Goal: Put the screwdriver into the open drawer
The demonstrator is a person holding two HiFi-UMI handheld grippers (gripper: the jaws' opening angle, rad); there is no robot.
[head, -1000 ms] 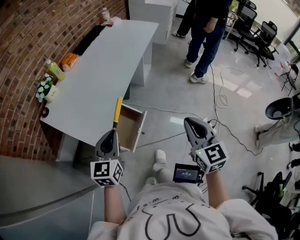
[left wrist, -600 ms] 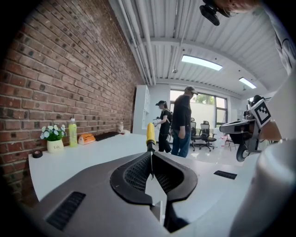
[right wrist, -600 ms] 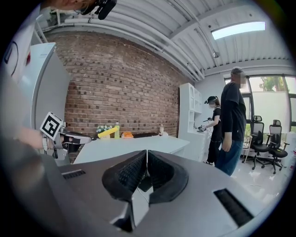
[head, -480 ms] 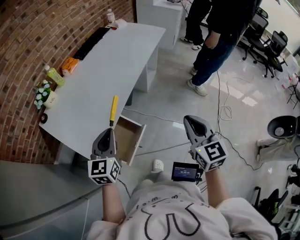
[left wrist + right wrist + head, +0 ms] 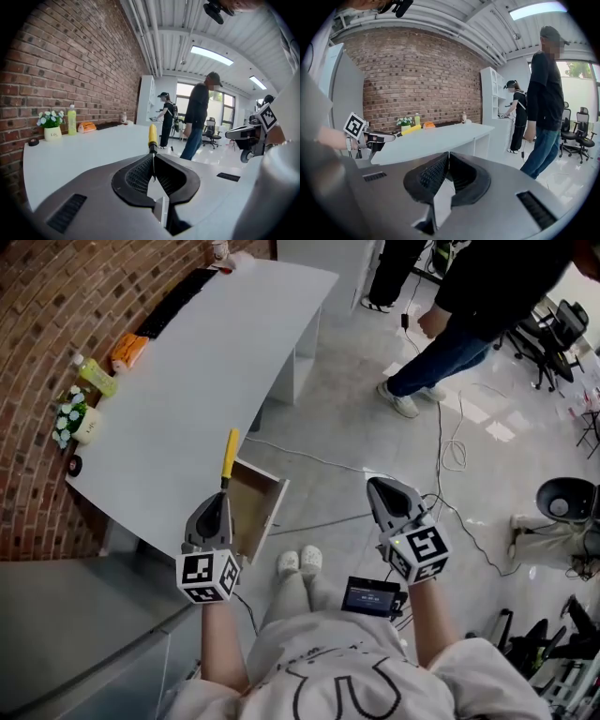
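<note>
Left gripper [image 5: 221,499] is clamping the screwdriver [image 5: 229,454] by its shaft, yellow handle sticking out ahead of the jaws at the table [image 5: 187,381] edge. The open drawer [image 5: 255,508] is sitting just beside it on the right. Right gripper [image 5: 377,484] is hanging clenched on nothing, well apart over the floor, with a person [image 5: 469,315] standing far ahead of it and a cable [image 5: 441,442] lying between.

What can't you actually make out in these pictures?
Drawer: its back end, head view, under the table.
Bottle label: too small in every view.
Dark round thing at the table corner: too small to name.
Standing person: head view, cut off by the top edge.
</note>
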